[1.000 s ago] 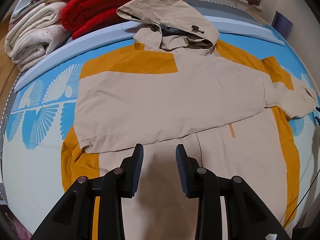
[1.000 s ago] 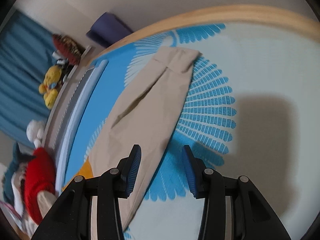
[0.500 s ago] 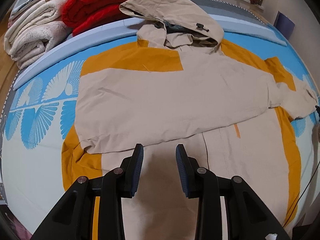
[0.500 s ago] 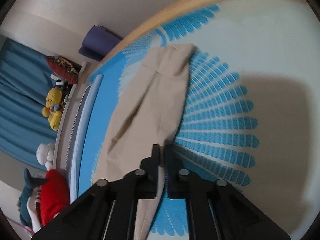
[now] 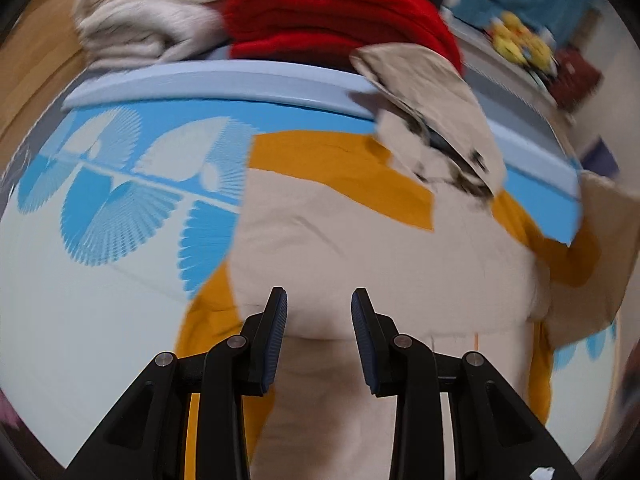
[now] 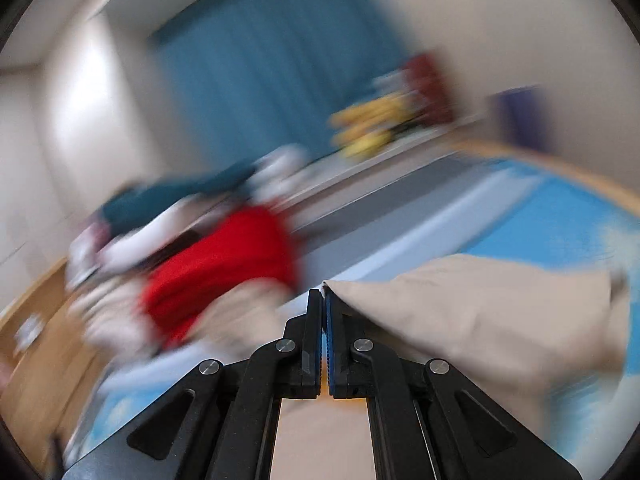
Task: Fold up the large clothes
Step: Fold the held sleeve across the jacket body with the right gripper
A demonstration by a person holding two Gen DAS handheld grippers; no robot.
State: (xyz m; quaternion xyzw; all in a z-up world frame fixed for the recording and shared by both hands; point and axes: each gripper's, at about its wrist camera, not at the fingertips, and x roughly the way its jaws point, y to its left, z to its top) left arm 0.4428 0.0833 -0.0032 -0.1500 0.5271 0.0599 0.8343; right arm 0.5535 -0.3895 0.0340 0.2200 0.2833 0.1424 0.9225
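Two grippers, right gripper (image 6: 324, 300) jaws clamped on beige sleeve (image 6: 480, 320), left gripper (image 5: 319, 308) jaws apart above jacket (image 5: 360, 248)

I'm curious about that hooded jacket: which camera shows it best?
The left wrist view: the jacket lies spread out, hood included. The right wrist view shows only its beige sleeve, blurred, pinched in the right gripper.

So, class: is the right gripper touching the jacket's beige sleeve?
Touching. The right wrist view shows the right gripper shut on the beige sleeve, whose edge is pinched at the fingertips.
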